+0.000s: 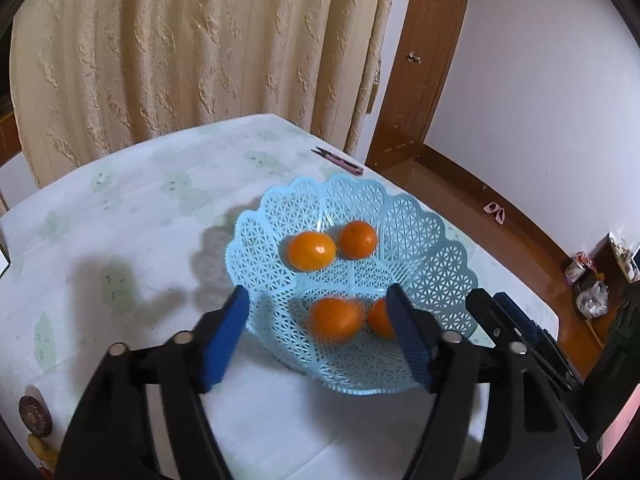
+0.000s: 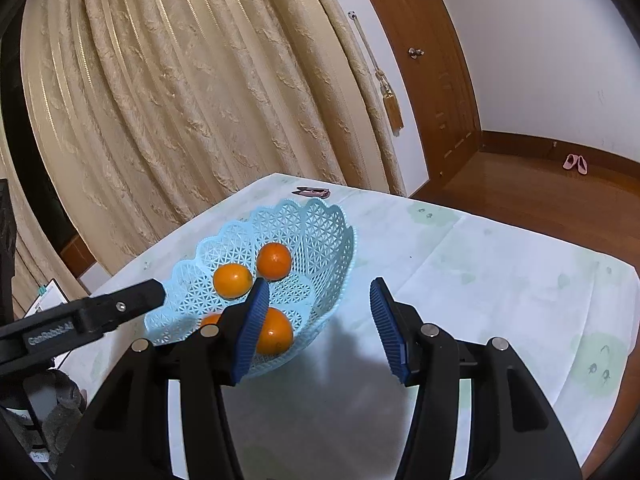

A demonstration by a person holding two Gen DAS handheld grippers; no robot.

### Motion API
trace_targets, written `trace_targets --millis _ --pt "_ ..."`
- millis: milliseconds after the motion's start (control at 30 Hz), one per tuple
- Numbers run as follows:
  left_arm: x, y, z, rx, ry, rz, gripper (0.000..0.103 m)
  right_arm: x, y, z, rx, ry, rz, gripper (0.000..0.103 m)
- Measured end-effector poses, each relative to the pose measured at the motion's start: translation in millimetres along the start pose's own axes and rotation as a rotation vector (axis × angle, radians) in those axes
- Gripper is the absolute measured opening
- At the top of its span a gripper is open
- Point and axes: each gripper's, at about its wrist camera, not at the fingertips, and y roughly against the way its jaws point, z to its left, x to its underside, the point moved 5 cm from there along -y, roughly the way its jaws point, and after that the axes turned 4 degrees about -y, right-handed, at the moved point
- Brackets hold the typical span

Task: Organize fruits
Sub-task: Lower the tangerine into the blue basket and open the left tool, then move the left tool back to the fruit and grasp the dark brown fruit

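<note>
A light blue lattice basket (image 1: pixel 424 236) stands on the table and holds several oranges. In the left wrist view two oranges (image 1: pixel 312 250) lie at its far side and two more (image 1: pixel 335 319) at its near side. My left gripper (image 1: pixel 318 300) is open and empty, just above the basket's near rim. My right gripper (image 2: pixel 318 296) is open and empty, above the table beside the basket's (image 2: pixel 320 228) right rim. An orange (image 2: pixel 276 332) shows behind its left finger. The left gripper's finger (image 2: pixel 120 306) reaches in from the left.
A white tablecloth (image 1: pixel 140 208) with green prints covers the table. Small pink-handled snips (image 1: pixel 340 161) lie at the far edge. Beige curtains (image 1: pixel 180 48) hang behind. A wooden door (image 2: pixel 424 60) and wood floor with pink slippers (image 2: pixel 575 163) are to the right.
</note>
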Motion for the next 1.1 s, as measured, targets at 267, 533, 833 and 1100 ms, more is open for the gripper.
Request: trace_targets --millis 267,533,833,1100 --pt "-1 14 19 -0.050 0.042 -0.003 0.076 -1 2 -1 0.002 -0.013 -0.012 0.060" --pt "2 33 32 -0.092 0.042 -0.021 0.076 0 5 0 0.002 -0.011 -0.015 0.065" --pt "11 56 59 -0.137 0.075 -0.037 0.076 12 11 17 -0.036 -0.001 0.021 0.066" --pt "21 82 91 -0.197 0.093 -0.064 0.087 24 16 50 -0.087 0.049 0.046 0.071"
